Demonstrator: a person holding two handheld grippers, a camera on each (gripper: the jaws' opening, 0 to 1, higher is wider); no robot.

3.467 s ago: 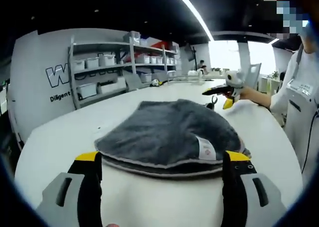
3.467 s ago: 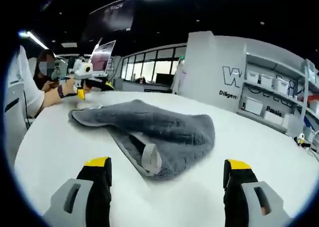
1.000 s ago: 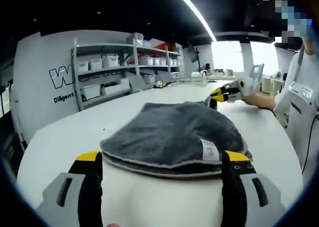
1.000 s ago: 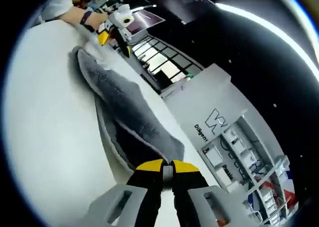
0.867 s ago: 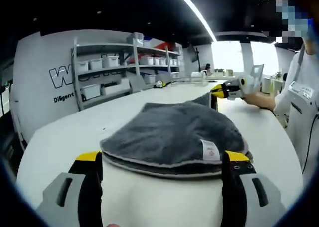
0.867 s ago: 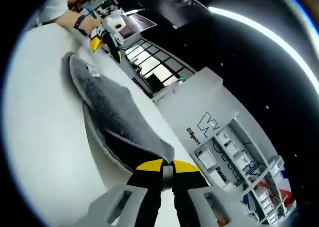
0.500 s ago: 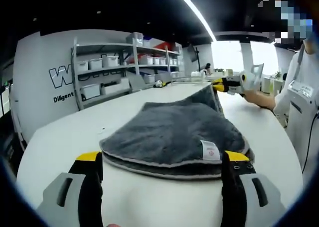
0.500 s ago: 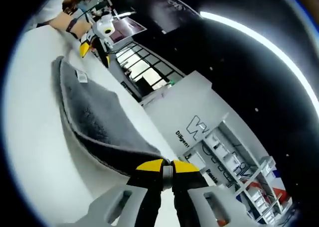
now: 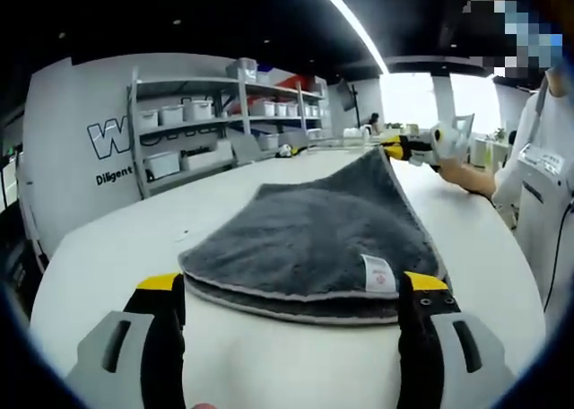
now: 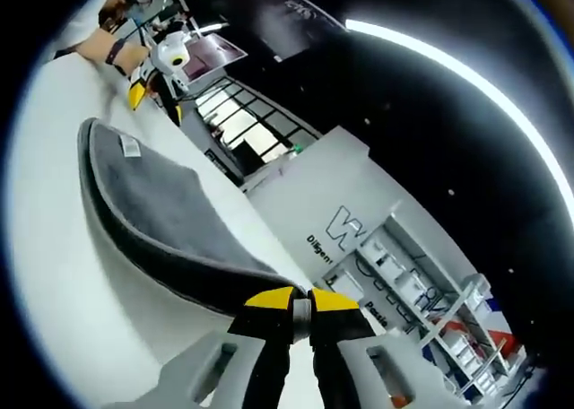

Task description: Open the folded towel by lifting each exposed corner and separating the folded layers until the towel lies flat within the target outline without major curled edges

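Observation:
A folded grey towel [image 9: 305, 234] lies on the white table [image 9: 99, 243], its white label [image 9: 378, 274] at the near edge. My left gripper [image 9: 291, 290] stands open just in front of that edge, one jaw at each side, holding nothing. At the far side my right gripper [image 9: 405, 146] holds the top layer's far corner lifted off the table. In the right gripper view the jaws are pressed together, my right gripper [image 10: 301, 301] shut on that corner; the towel [image 10: 152, 207] slopes away to its label [image 10: 132, 146], and the left gripper [image 10: 154, 79] shows beyond.
Shelves with white bins [image 9: 193, 122] line the wall past the table's far left edge and appear as shelves [image 10: 421, 279] in the right gripper view. A person in white [image 9: 538, 194] stands at the table's right side. A hand [image 10: 121, 52] holds the left gripper.
The right gripper shut on the towel's far corner and has raised it, peeling the top layer up. The left gripper has stayed still and open.

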